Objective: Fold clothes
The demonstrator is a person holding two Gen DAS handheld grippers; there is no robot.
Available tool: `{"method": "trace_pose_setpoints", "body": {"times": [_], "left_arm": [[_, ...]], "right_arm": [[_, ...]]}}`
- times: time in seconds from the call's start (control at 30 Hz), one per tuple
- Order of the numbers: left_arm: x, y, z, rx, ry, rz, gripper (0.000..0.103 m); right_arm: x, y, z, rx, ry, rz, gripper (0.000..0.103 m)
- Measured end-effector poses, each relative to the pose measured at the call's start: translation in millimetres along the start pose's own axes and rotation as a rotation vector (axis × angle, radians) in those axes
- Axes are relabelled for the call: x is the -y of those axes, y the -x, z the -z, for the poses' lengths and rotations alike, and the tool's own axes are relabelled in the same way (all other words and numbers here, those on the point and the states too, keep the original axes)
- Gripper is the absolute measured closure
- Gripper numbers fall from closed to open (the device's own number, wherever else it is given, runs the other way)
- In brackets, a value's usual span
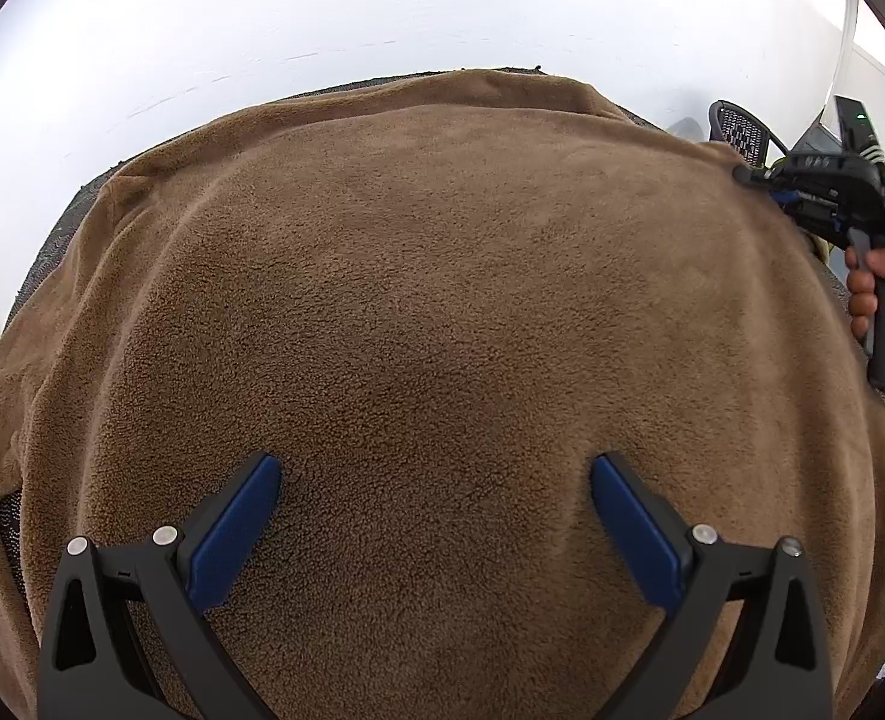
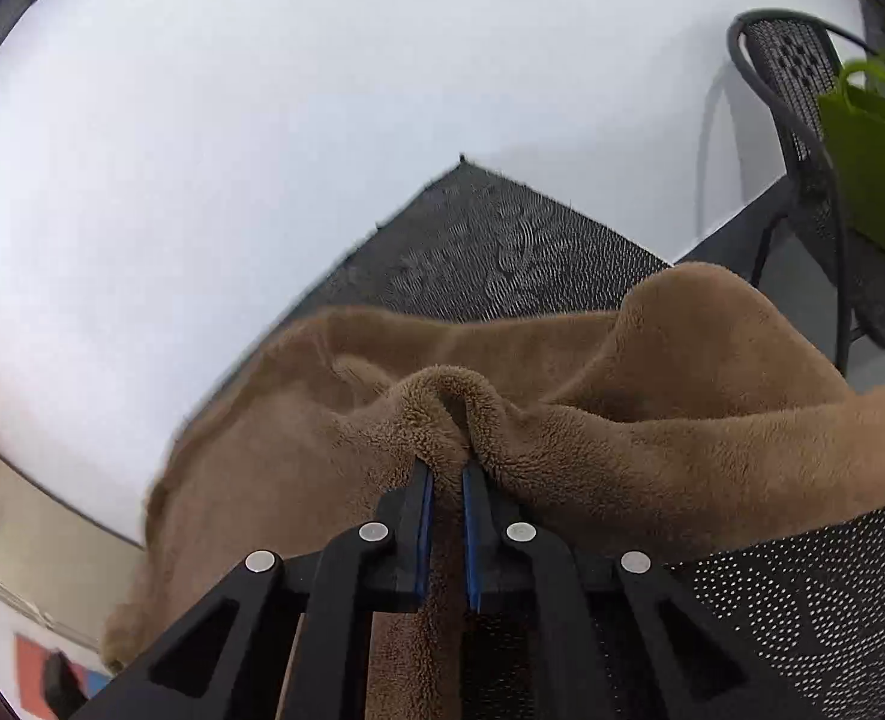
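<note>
Left tool spread, right tool clamped

The black, blue-padded left tool [image 1: 436, 471] hovered with fingers wide apart; the matching right tool [image 2: 445, 474], gripped by a bare hand [image 1: 880, 288], pinched brown fleece.

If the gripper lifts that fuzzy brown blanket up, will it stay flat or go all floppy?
Probably floppy: the brown fleece already bunches into a soft hump where the right gripper pinches it. It likely sags and drags, since it drapes over the mesh table. Its fuzzy pile should grip, not slip.

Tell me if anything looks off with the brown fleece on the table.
Mostly flat, but the brown fleece is bunched into a raised ridge where the right gripper pinches its edge on the black mesh table.
</note>
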State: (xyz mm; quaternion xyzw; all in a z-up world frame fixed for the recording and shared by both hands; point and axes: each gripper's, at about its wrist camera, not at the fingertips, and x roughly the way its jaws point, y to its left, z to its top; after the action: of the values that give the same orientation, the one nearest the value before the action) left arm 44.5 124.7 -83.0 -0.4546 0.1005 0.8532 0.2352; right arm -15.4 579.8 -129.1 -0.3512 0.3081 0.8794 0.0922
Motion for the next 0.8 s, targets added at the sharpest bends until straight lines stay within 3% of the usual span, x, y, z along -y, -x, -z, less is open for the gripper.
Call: {"method": "trace_pose_setpoints", "body": {"times": [0.1, 0.17, 0.23, 0.3, 0.4, 0.53, 0.7, 0.8], "left_arm": [[0, 1, 1, 0.000, 0.000, 0.000, 0.000], [0, 1, 1, 0.000, 0.000, 0.001, 0.000], [-1, 2, 1, 0.000, -0.001, 0.001, 0.000], [-1, 2, 1, 0.000, 0.000, 0.003, 0.000], [-3, 4, 0, 0.007, 0.010, 0.017, 0.000], [-12, 20, -4, 0.031, 0.063, 0.059, 0.000], [-9, 49, 16, 0.054, 0.024, 0.003, 0.000], [-5, 67, 31, 0.070, -0.014, -0.044, 0.000]], "right_arm": [[-2, -6, 7, -0.076, 0.026, 0.012, 0.091], [1, 3, 10, -0.076, 0.036, 0.028, 0.079], [0, 21, 18, -0.042, 0.072, 0.028, 0.038], [-4, 44, 29, 0.007, 0.122, 0.025, 0.024], [-13, 95, 59, 0.083, 0.308, 0.030, 0.024], [-50, 155, 144, 0.149, 0.695, 0.116, 0.024], [-77, 189, 239, -0.015, 1.078, 0.129, 0.024], [-77, 206, 267, -0.012, 1.135, 0.149, 0.024]]}}
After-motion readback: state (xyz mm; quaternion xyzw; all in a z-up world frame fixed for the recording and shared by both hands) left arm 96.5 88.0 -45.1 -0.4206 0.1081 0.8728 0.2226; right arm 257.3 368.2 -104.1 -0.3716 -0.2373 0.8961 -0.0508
